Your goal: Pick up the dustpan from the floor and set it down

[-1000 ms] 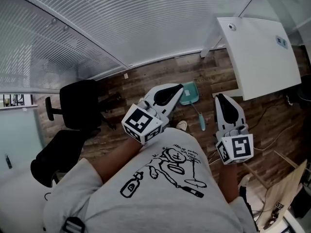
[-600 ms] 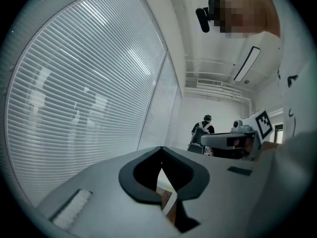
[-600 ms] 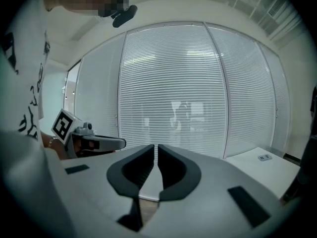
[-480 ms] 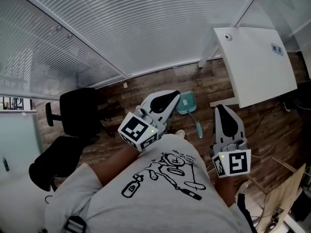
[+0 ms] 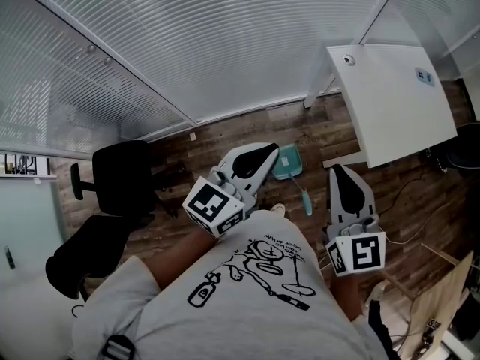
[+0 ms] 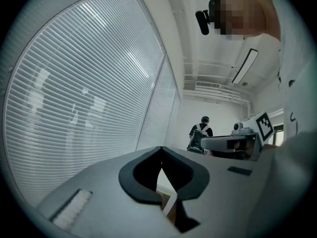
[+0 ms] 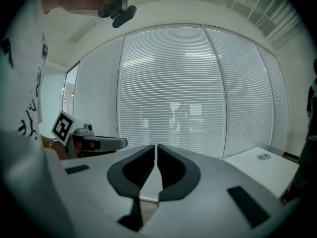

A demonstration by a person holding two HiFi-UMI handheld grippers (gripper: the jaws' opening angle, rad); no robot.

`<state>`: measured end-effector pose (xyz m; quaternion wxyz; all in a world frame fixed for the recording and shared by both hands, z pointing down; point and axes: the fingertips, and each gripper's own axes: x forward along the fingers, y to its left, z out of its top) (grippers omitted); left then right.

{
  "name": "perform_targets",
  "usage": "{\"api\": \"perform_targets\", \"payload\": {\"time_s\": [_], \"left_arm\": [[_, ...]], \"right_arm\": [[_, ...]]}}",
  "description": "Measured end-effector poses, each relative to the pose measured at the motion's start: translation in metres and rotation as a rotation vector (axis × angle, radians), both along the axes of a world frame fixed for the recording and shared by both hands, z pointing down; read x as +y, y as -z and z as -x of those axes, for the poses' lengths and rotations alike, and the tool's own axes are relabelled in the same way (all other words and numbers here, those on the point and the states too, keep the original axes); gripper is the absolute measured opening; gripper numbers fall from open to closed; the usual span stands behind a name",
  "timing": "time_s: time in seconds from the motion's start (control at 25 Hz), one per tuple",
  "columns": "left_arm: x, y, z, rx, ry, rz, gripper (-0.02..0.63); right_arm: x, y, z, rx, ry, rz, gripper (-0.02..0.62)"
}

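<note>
On the brown wooden floor [image 5: 232, 133] the teal plastic dustpan [image 5: 288, 163] lies free, either before lifting or already set down; left gripper [image 5: 268, 151] and right gripper [image 5: 339, 171] keep jaws closed, empty.

We hold both claws out before our chest, side by side and apart. Our left claw [image 5: 268, 149] points level, jaws together and empty. Our right claw [image 5: 340, 172] tips slightly downward, jaws closed on nothing.
</note>
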<state>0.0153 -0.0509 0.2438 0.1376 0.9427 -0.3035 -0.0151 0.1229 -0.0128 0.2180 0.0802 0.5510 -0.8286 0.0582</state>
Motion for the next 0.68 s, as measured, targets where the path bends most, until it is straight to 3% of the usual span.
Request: {"api": "perform_targets", "payload": {"time_s": [0.68], "left_arm": [[0.01,-0.001,0.004,0.0,-0.003,0.007,0.002]], "right_arm": [[0.008,-0.001,0.006,-0.008,-0.002,0.009,0.015]]}}
